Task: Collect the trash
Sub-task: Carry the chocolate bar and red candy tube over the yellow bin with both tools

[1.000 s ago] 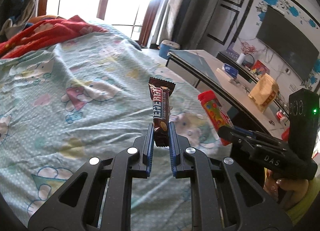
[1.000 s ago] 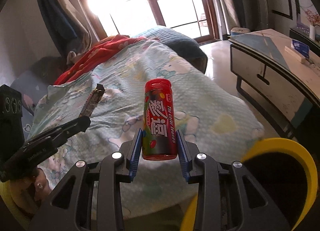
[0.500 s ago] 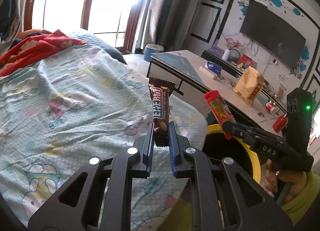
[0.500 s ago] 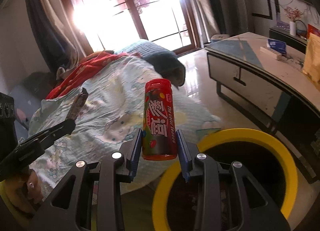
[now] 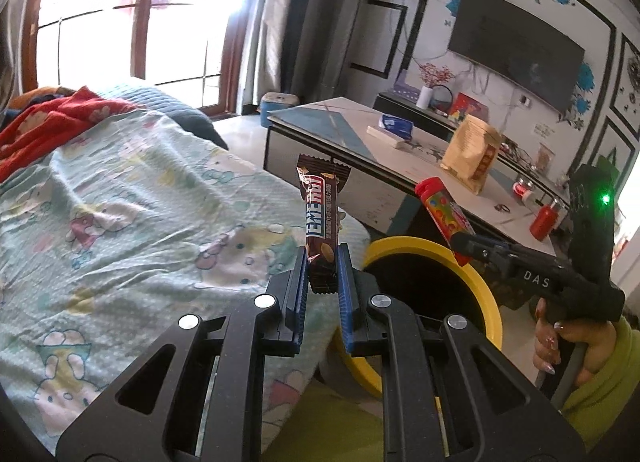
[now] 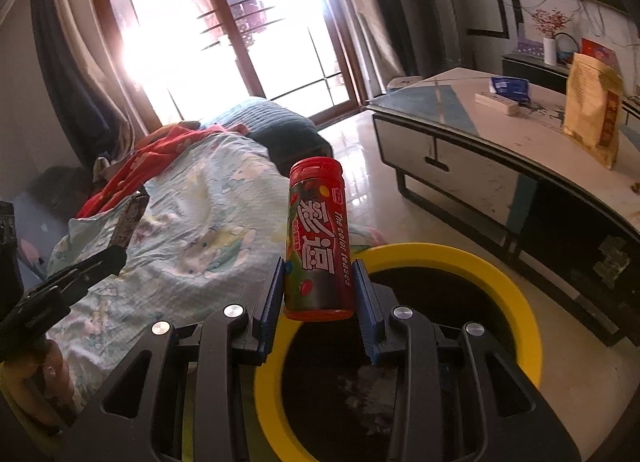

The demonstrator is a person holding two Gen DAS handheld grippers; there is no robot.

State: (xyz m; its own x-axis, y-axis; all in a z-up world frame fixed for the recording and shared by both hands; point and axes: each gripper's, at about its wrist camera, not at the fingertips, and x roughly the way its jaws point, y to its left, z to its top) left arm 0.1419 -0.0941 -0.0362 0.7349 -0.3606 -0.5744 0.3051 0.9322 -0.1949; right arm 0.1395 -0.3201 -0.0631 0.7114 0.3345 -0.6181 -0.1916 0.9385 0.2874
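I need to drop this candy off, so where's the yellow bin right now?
In the right wrist view, the yellow-rimmed bin sits on the floor below the candy tube, between bed and low table.

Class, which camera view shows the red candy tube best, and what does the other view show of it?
The right wrist view: the red candy tube stands upright between the right gripper fingers, label readable. The left wrist view shows it small, tilted and side-on above the yellow bin.

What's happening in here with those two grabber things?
A person is tidying up trash with a pair of hand-held tongs. The left tongs grip a chocolate bar wrapper; the right tongs hold a red candy tube. Both are by the yellow-rimmed trash bin beside the bed, nothing dropped in yet.
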